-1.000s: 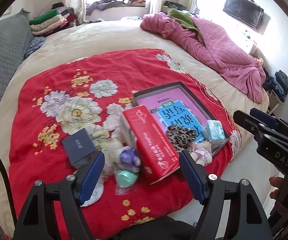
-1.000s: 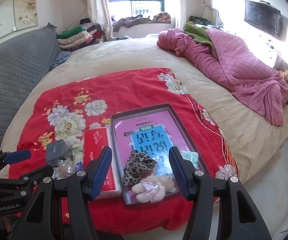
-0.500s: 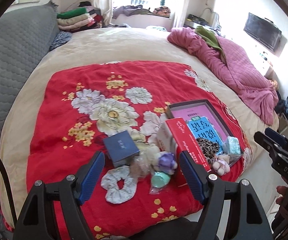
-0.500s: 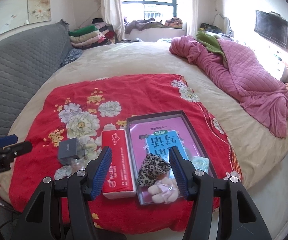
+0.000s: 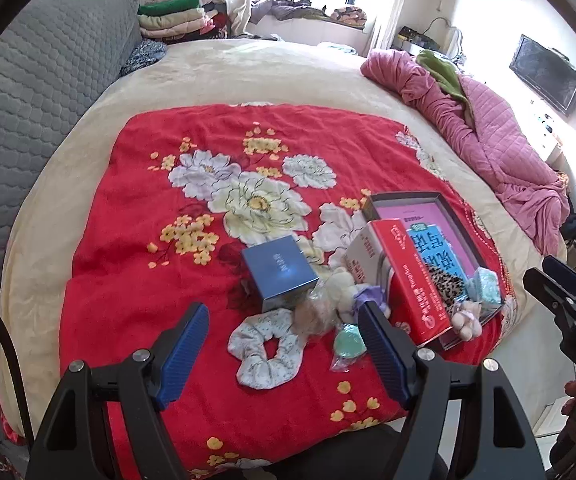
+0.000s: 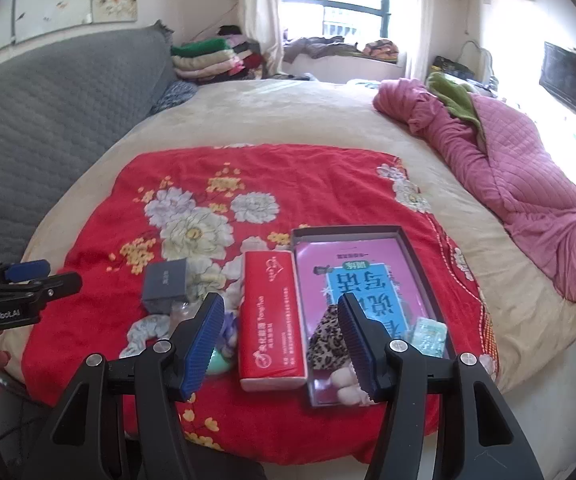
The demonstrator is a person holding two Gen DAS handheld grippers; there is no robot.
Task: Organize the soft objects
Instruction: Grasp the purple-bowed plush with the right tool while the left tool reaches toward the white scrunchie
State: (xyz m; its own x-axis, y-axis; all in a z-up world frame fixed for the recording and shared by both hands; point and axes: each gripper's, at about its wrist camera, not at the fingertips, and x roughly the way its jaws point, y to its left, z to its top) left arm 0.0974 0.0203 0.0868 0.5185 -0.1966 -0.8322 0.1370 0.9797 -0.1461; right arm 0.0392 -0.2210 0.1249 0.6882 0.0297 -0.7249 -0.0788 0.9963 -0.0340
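A pale floral scrunchie (image 5: 265, 350), a bagged plush (image 5: 322, 310), a purple scrunchie (image 5: 370, 294) and a mint pad (image 5: 348, 346) lie on the red floral blanket (image 5: 191, 276). A dark tray (image 6: 424, 268) holds a leopard-print piece (image 6: 326, 340), a pale plush (image 6: 346, 386) and a mint packet (image 6: 428, 334). My left gripper (image 5: 283, 352) is open and empty, above the scrunchie. My right gripper (image 6: 281, 346) is open and empty, above the red tissue pack (image 6: 269, 316).
A blue box (image 5: 277, 270) stands left of the red tissue pack (image 5: 404, 276). A pink quilt (image 6: 516, 176) lies at the bed's right side. A grey headboard (image 6: 47, 120) is at the left. Folded clothes (image 6: 207, 58) are stacked at the back.
Both grippers have pulled back and up from the bed, so more of the blanket shows. The left view has swung left, bringing the pale scrunchie into view. Both stay open.
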